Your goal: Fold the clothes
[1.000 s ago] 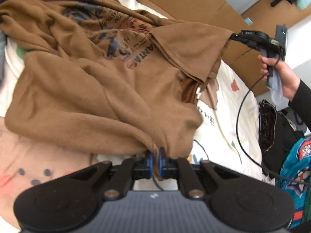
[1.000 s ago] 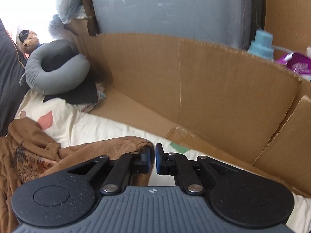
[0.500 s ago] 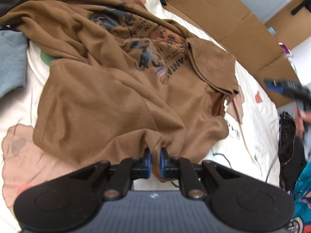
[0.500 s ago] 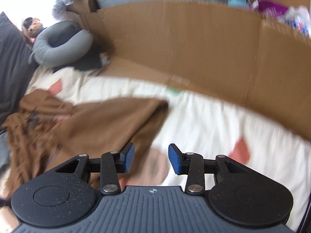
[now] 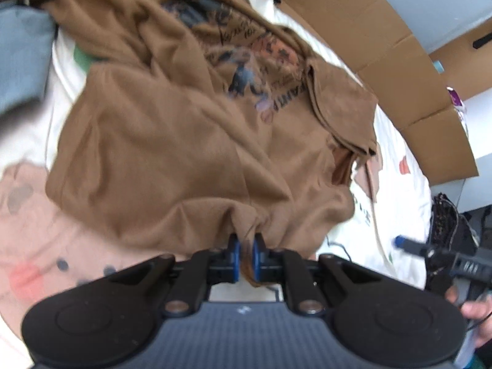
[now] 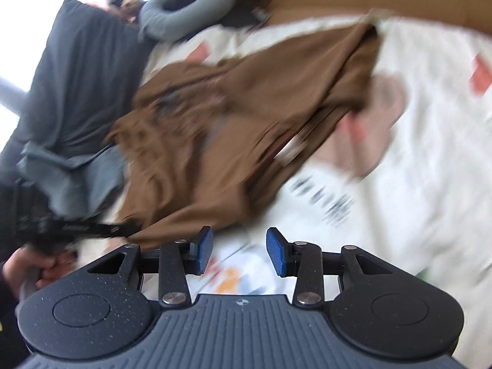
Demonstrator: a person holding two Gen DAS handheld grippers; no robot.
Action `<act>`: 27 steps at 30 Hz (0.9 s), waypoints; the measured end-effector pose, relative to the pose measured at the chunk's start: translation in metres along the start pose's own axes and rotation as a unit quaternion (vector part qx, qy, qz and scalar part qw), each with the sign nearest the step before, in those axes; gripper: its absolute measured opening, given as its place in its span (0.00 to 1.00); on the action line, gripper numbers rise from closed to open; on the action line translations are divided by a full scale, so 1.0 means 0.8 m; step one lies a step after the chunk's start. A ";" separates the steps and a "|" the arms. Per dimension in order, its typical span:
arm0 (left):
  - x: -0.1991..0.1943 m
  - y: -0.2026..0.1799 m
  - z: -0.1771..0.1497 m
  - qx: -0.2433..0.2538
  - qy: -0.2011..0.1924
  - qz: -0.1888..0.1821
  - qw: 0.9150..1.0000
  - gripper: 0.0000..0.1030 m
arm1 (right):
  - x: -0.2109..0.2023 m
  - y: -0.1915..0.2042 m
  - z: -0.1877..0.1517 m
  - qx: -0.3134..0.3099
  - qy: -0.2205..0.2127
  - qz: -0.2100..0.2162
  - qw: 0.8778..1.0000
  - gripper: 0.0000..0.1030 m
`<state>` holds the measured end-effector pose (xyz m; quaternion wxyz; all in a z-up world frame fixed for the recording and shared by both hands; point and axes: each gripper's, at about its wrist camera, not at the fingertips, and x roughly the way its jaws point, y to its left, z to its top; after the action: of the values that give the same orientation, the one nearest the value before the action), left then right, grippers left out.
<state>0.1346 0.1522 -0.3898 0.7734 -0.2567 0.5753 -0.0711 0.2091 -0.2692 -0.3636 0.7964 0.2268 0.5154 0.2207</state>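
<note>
In our left wrist view the left gripper (image 5: 244, 256) is clamped on a bunched edge of the brown T-shirt (image 5: 190, 141), the cloth pinched between its blue pads at about 6 o'clock. From there the shirt spreads up and away toward 12 o'clock, rumpled, printed side up, with dark lettering and a figure near its middle. One sleeve or corner lies folded over at about 2 o'clock. The shirt rests on a pale patterned bedsheet (image 5: 396, 203), which shows bare along the whole 3 to 5 o'clock side and again at 8 to 9 o'clock.

A flattened cardboard box wall (image 5: 387, 61) runs from 12 down to 3 o'clock and closes off the far edge of the sheet; we cannot see anything inside it. A grey-blue cloth (image 5: 21, 61) lies at 10 o'clock, touching or just beside the shirt's far edge.

The right gripper (image 5: 436, 253) shows at 4 o'clock in that view, blurred, held in a hand (image 5: 473, 313).

In our right wrist view, which is heavily blurred, the right gripper (image 6: 240, 253) has its jaws standing moderately apart with nothing between them; only bare sheet (image 6: 415, 160) lies under the gap. The brown T-shirt (image 6: 246, 113) sits from 10 to 1 o'clock, its near edge just above the left pad. Open sheet fills 2 to 4 o'clock. A dark grey pillow (image 6: 77, 80) stands at 10 o'clock and a grey neck pillow (image 6: 184, 9) at 11.
</note>
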 end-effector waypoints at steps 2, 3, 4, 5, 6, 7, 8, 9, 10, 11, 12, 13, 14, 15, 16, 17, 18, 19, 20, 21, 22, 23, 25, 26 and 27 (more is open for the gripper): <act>0.004 0.006 -0.005 -0.015 0.010 -0.005 1.000 0.08 | 0.017 0.012 -0.018 0.005 0.018 0.026 0.999 0.44; 0.006 0.008 -0.007 -0.021 0.013 -0.008 1.000 0.08 | 0.024 0.017 -0.025 0.008 0.024 0.037 0.999 0.44; 0.008 0.010 -0.009 -0.027 0.017 -0.011 0.999 0.08 | 0.032 0.020 -0.030 0.013 0.025 0.045 0.999 0.44; 0.010 0.011 -0.011 -0.030 0.020 -0.013 0.999 0.07 | 0.041 0.023 -0.036 0.018 0.026 0.053 0.998 0.44; 0.012 0.011 -0.012 -0.030 0.021 -0.013 0.999 0.07 | 0.049 0.026 -0.041 0.023 0.027 0.061 0.997 0.44; 0.014 0.011 -0.013 -0.030 0.023 -0.012 0.999 0.07 | 0.059 0.030 -0.044 0.024 0.034 0.067 0.997 0.44; 0.016 0.012 -0.014 -0.032 0.025 -0.014 0.999 0.07 | 0.068 0.033 -0.047 0.025 0.040 0.072 0.996 0.44; 0.017 0.013 -0.014 -0.035 0.026 -0.016 0.999 0.07 | 0.078 0.036 -0.050 0.025 0.047 0.078 0.996 0.44; 0.018 0.014 -0.014 -0.037 0.028 -0.018 0.999 0.07 | 0.087 0.040 -0.053 0.026 0.054 0.083 0.995 0.44; 0.019 0.014 -0.014 -0.038 0.029 -0.019 0.999 0.07 | 0.095 0.043 -0.055 0.030 0.059 0.089 0.994 0.44; 0.018 0.015 -0.014 -0.037 0.029 -0.020 0.999 0.07 | 0.101 0.043 -0.056 0.036 0.061 0.097 0.993 0.44; 0.018 0.015 -0.014 -0.037 0.030 -0.020 0.999 0.07 | 0.107 0.044 -0.058 0.043 0.063 0.104 0.992 0.44; 0.018 0.016 -0.015 -0.038 0.031 -0.022 0.999 0.07 | 0.112 0.046 -0.058 0.046 0.064 0.110 0.991 0.44; 0.018 0.017 -0.015 -0.039 0.033 -0.022 0.998 0.07 | 0.117 0.048 -0.058 0.050 0.065 0.115 0.990 0.44; 0.019 0.017 -0.016 -0.038 0.034 -0.022 0.998 0.07 | 0.121 0.049 -0.058 0.054 0.065 0.121 0.989 0.43; 0.019 0.016 -0.017 -0.036 0.036 -0.023 0.998 0.07 | 0.126 0.051 -0.058 0.058 0.066 0.126 0.988 0.41; 0.020 0.016 -0.018 -0.034 0.037 -0.024 0.998 0.07 | 0.130 0.052 -0.058 0.057 0.068 0.127 0.988 0.38; 0.020 0.016 -0.018 -0.034 0.038 -0.025 0.998 0.07 | 0.134 0.054 -0.058 0.057 0.070 0.127 0.988 0.37; 0.021 0.016 -0.019 -0.034 0.039 -0.027 0.998 0.07 | 0.138 0.055 -0.058 0.057 0.072 0.128 0.988 0.37; 0.021 0.016 -0.019 -0.035 0.040 -0.028 0.998 0.07 | 0.142 0.054 -0.059 0.059 0.072 0.128 0.987 0.35; 0.021 0.017 -0.019 -0.035 0.041 -0.028 0.998 0.07 | 0.146 0.052 -0.060 0.064 0.074 0.128 0.987 0.35; 0.020 0.017 -0.019 -0.035 0.041 -0.029 0.998 0.07 | 0.150 0.050 -0.060 0.069 0.075 0.129 0.986 0.34; 0.019 0.019 -0.019 -0.038 0.043 -0.031 0.998 0.07 | 0.157 0.047 -0.062 0.079 0.078 0.131 0.985 0.30; 0.019 0.020 -0.019 -0.039 0.044 -0.031 0.998 0.07 | 0.160 0.046 -0.063 0.084 0.078 0.132 0.985 0.29; 0.019 0.021 -0.019 -0.040 0.045 -0.032 0.998 0.07 | 0.163 0.045 -0.063 0.088 0.079 0.133 0.984 0.26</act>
<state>0.1220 0.1557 -0.4138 0.7331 -0.3026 0.6033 -0.0839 0.2068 -0.1572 -0.4546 0.6935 0.3448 0.5592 0.2957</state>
